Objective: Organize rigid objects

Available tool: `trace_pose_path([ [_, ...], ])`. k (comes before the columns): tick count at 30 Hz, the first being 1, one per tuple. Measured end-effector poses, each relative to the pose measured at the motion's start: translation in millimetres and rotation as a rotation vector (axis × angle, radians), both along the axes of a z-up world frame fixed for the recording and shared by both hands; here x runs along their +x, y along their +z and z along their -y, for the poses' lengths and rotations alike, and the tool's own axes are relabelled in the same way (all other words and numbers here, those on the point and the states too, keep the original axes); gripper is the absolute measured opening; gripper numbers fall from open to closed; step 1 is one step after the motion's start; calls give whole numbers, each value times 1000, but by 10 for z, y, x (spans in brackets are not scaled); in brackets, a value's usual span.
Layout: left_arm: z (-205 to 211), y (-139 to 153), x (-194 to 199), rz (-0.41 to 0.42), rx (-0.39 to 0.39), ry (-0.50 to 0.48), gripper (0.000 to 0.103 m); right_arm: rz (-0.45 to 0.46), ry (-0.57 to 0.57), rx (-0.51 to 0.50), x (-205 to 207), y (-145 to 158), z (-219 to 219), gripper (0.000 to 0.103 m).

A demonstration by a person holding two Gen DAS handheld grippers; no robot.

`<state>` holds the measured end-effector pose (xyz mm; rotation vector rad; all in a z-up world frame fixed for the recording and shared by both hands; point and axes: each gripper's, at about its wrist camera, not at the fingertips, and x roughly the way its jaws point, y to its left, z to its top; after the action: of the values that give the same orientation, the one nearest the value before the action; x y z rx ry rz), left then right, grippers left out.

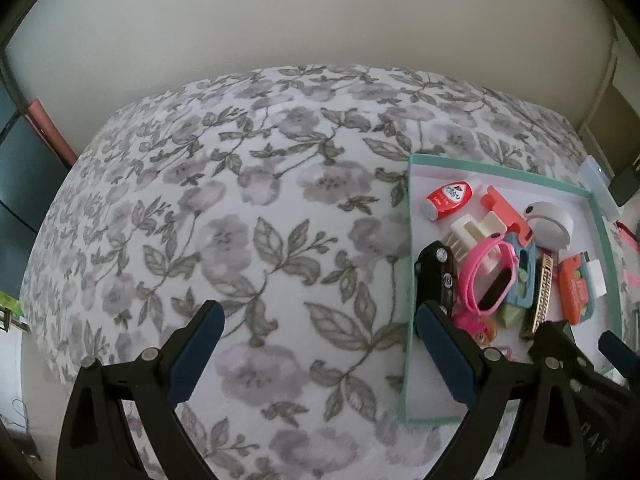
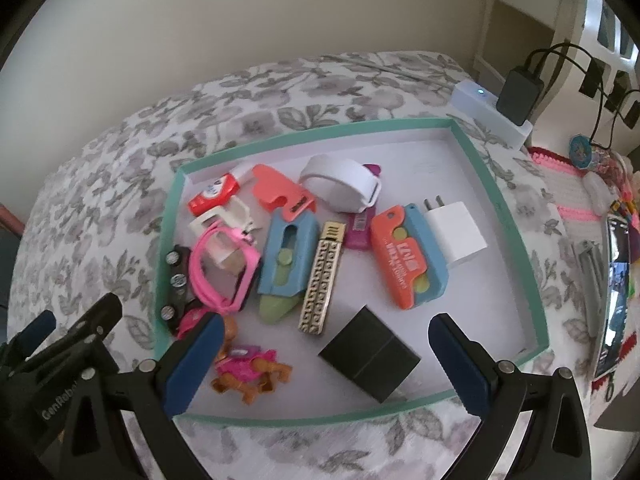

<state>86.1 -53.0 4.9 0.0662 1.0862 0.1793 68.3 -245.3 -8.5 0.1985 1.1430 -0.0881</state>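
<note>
You held both grippers over the bed, and both were spread wide with nothing between the pads. The right gripper [image 2: 324, 364] hung above the near part of the teal-rimmed tray [image 2: 496, 196], its jaws standing on either side of the black block [image 2: 370, 356] without touching it; I judge you placed it so because this block was the thing just handled or the next to take. The left gripper [image 1: 320, 348] hovered beside the tray over the flowered bedcover [image 1: 240, 200], probably to stay out of the way.

All the rigid objects lay inside the tray, most of them crowded toward its left half. I counted one black block, one white charger [image 2: 458, 236], one white tape roll [image 2: 340, 184], one pink watch band [image 2: 224, 272], one gold patterned bar [image 2: 322, 284], one toy figure [image 2: 248, 372], one red-and-white tube [image 2: 214, 196], and two blue-and-orange cutters [image 2: 408, 256]. Some smaller things were partly hidden, so this count is not complete.
</note>
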Motion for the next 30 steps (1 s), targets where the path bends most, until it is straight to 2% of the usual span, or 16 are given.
trace_pose_path([
  [4,-97,69,-126,8,59,16,97,11,-5,1,-77,51,-21,103],
  [16,-518,95,-482,21,-22,61,97,55,15,-9,-320,240,-148,103],
  [30,-514,210,-614,62,-33,55,97,85,48,-40,-593,331,-267,103],
])
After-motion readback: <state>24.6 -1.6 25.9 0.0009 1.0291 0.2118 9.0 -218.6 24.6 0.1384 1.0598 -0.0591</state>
